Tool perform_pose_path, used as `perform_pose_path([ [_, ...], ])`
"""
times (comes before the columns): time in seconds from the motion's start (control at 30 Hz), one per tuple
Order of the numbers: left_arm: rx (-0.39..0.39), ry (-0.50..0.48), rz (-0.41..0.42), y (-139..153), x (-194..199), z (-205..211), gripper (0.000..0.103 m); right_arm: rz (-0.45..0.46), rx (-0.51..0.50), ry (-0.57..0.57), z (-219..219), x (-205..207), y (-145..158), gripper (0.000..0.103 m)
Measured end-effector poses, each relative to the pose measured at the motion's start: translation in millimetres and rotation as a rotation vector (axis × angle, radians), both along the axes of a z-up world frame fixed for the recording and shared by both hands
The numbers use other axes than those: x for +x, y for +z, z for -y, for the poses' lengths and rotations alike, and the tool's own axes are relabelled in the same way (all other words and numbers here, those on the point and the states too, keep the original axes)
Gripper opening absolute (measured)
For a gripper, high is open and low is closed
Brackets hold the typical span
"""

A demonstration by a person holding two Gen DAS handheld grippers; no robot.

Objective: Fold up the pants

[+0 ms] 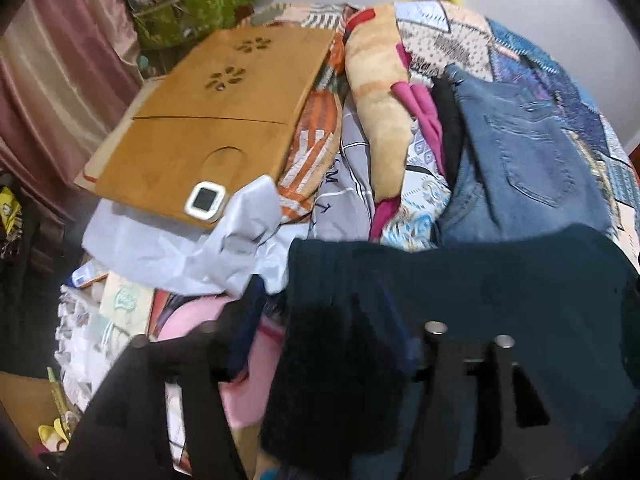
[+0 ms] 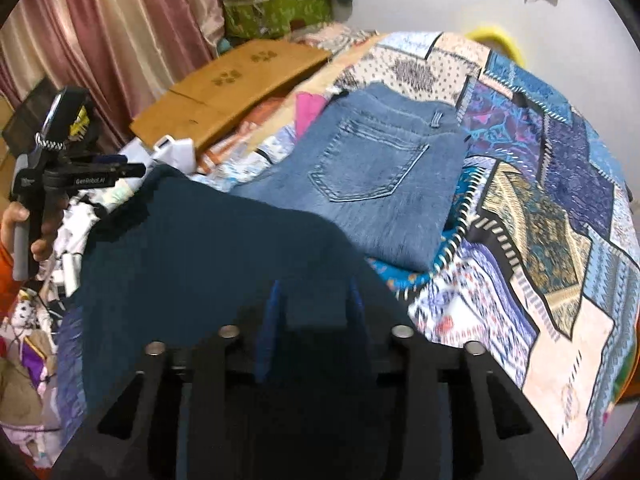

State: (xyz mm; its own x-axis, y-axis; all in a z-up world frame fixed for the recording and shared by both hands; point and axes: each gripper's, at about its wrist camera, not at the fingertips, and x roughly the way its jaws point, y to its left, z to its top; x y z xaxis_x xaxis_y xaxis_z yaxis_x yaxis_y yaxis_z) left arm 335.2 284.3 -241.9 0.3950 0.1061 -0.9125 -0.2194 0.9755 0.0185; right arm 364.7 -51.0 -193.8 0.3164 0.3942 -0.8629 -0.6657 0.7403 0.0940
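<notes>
The right gripper jaws hold the dark pants by little, so they could slip.

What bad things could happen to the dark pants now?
1. The dark navy pants lie bunched over the folded blue denim jeans; dragging them might mess up that neat pair.
2. The right gripper has cloth between its blue fingers, but the hold looks loose, so it may slip.
3. The small white square gadget at the wooden lap desk's edge could be knocked off.
</notes>
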Motion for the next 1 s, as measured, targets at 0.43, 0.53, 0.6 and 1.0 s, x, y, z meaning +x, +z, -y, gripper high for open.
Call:
perform_pose_path([
  [0.43, -0.221, 0.001, -0.14, -24, -86, 17, 0.077, 0.048, 0.018, -0.093, 50, -80, 3, 0.047],
  [0.53, -0.316, 0.014, -0.189, -41, -86, 21, 0.077, 0.032, 0.002, -0.105, 55, -90, -5, 0.047],
  [0.6, -0.338, 0.032, -0.183, -45, -84, 23, 0.072, 0.034, -0.002, -0.11, 57, -94, -8, 0.047],
  [1.0, -0.213, 0.17, 0.054, 0, -104, -9, 0.012, 0.049, 0.046, -0.103, 49, -102, 5, 0.047],
])
